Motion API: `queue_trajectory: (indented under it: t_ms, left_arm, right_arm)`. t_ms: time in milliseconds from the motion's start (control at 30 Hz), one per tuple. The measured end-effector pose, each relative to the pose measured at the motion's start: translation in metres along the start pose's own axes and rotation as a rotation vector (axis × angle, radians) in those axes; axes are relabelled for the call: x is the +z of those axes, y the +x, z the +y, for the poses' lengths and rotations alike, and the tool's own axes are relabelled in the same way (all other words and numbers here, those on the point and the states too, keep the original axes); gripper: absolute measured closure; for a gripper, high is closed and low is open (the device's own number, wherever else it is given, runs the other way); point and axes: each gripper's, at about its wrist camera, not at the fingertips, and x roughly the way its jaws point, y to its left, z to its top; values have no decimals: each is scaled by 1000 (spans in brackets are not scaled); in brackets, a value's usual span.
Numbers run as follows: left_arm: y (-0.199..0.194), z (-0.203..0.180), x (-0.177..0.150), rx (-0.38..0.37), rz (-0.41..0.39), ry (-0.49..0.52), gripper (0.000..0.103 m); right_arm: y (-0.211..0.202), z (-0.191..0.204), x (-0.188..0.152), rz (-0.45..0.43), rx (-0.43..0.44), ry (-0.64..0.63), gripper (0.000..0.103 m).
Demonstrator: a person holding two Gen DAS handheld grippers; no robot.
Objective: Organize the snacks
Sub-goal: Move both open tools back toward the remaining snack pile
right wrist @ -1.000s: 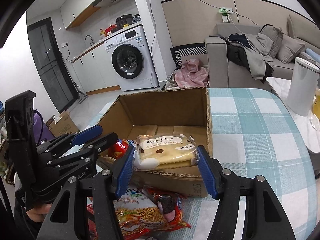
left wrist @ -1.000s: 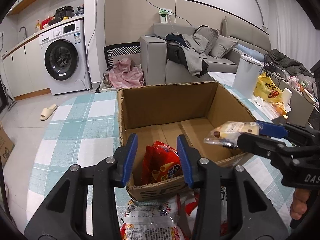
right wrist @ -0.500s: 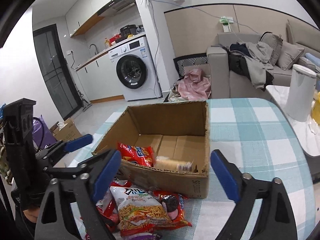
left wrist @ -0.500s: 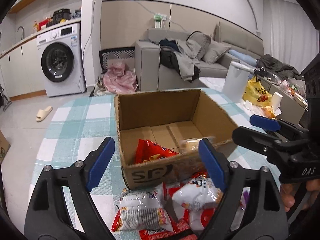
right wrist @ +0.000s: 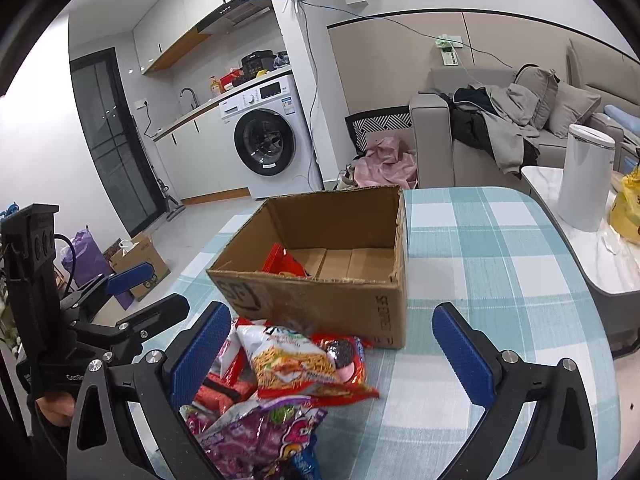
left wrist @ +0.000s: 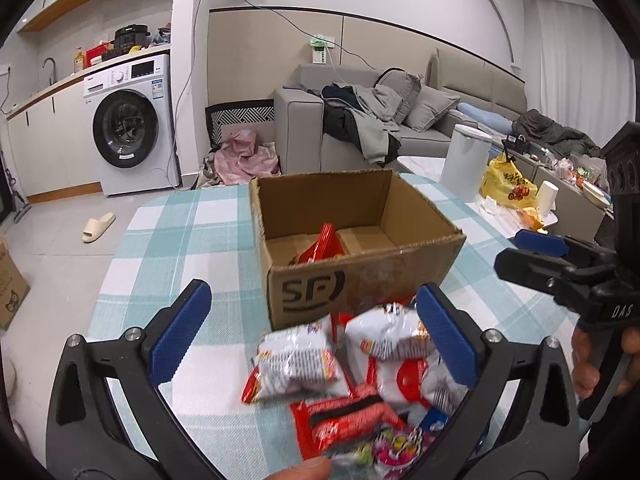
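An open cardboard box [left wrist: 360,280] marked SF stands on the checked tablecloth [left wrist: 168,256]; it also shows in the right wrist view [right wrist: 320,300]. A red snack bag [left wrist: 322,246] leans inside it [right wrist: 282,262]. A pile of snack packets [left wrist: 340,364] lies in front of the box, with a noodle-snack bag [right wrist: 296,360] and a purple packet [right wrist: 260,436]. My left gripper [left wrist: 312,336] is open and empty above the pile. My right gripper [right wrist: 330,350] is open and empty, held back from the box; it also shows at the right of the left wrist view [left wrist: 560,264].
A white bin [right wrist: 584,176] and a yellow bag [left wrist: 508,186] stand on a side table to the right. A sofa with clothes [left wrist: 380,120] and a washing machine [left wrist: 128,124] are behind the table. A slipper [left wrist: 98,227] lies on the floor.
My right gripper opened and dropped the cake packet into the box, then drew back. My left gripper opened wide and pulled back from the box to above the snack pile.
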Motion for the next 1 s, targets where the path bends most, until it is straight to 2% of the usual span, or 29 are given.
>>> queue_trajectory:
  t_ms: [433, 1000]
  left_arm:
    - [-33, 4, -33, 5, 27, -27, 1]
    - [-41, -1, -57, 8, 91, -27, 1]
  right_arm:
    - [-18, 9, -27, 32, 1, -21, 0]
    - [-21, 20, -57, 99, 17, -59, 0]
